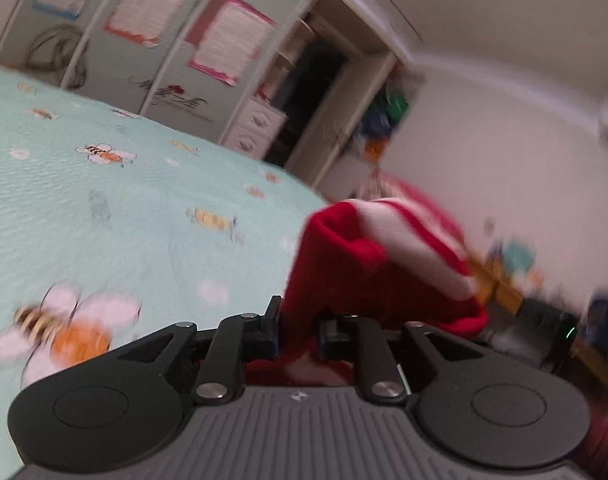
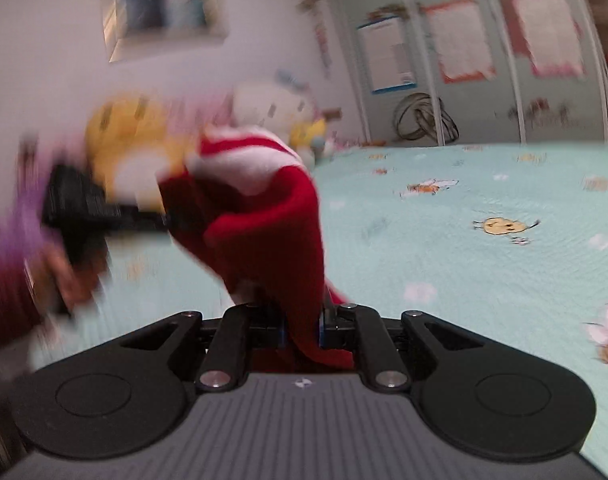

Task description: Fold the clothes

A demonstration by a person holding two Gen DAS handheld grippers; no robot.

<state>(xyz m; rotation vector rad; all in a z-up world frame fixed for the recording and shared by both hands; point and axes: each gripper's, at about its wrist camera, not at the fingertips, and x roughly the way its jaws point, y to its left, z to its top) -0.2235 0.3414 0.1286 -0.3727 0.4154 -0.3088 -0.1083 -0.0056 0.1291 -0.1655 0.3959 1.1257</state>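
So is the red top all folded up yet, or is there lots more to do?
Not yet. Done: both grippers have grabbed it. The left gripper and right gripper are each shut on the red and white garment, which hangs bunched between them above the bee-print bedspread. Left to do: spreading it flat and making the folds. No neat fold shows so far.

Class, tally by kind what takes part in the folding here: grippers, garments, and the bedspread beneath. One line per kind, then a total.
Grippers: 2, the left gripper and the right gripper, each clamped on cloth
Garments: 1, the red and white garment
Bedspreads: 1, the pale green bee-print bedspread
Total: 4
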